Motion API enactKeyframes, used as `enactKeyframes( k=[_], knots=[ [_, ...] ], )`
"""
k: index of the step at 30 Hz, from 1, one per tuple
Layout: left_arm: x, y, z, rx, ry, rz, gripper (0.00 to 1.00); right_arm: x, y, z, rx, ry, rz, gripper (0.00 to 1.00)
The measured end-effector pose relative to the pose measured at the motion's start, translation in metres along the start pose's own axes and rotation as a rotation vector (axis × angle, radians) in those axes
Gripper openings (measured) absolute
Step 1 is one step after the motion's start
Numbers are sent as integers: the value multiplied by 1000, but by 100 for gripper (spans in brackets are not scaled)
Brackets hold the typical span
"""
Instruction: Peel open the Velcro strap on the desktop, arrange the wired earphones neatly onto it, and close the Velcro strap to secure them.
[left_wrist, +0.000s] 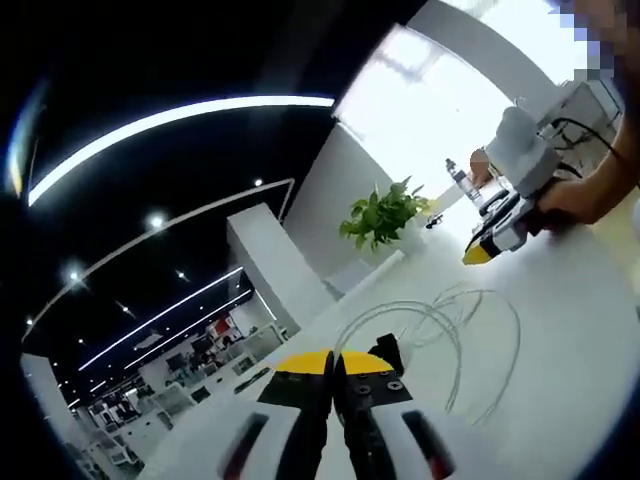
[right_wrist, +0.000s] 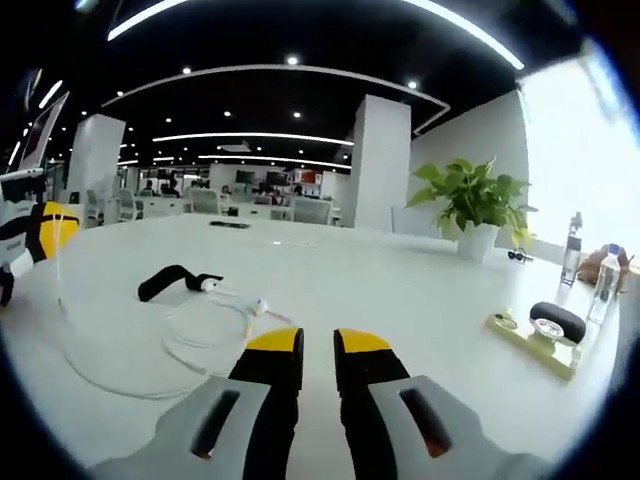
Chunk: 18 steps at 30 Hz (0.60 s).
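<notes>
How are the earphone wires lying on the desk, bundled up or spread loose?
Spread loose. The earphone cable lies in wide open loops on the white desk, with the black Velcro strap beside the earbuds, not wrapped around it.

A wide white table (right_wrist: 400, 290) stretches under a black ceiling (right_wrist: 300, 40) with light strips. A potted plant (right_wrist: 470, 205) sits by the bright window (right_wrist: 580, 150). White pillar (right_wrist: 380, 160) beyond.
</notes>
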<state>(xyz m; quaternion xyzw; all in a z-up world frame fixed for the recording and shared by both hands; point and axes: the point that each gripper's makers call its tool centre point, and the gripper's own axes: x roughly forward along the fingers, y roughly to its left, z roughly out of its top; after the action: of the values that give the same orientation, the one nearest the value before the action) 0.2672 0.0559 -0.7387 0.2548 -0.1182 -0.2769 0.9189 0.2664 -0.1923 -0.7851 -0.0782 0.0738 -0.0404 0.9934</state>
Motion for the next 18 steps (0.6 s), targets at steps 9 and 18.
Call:
enactKeyframes(
  k=[9,18],
  knots=[
    [0,0,-1,-4,2,-2,5,1,0,0,-2,4,1,14],
    [0,1,-1,-12,4,1,5,1,0,-1,-7,7,3,14]
  ],
)
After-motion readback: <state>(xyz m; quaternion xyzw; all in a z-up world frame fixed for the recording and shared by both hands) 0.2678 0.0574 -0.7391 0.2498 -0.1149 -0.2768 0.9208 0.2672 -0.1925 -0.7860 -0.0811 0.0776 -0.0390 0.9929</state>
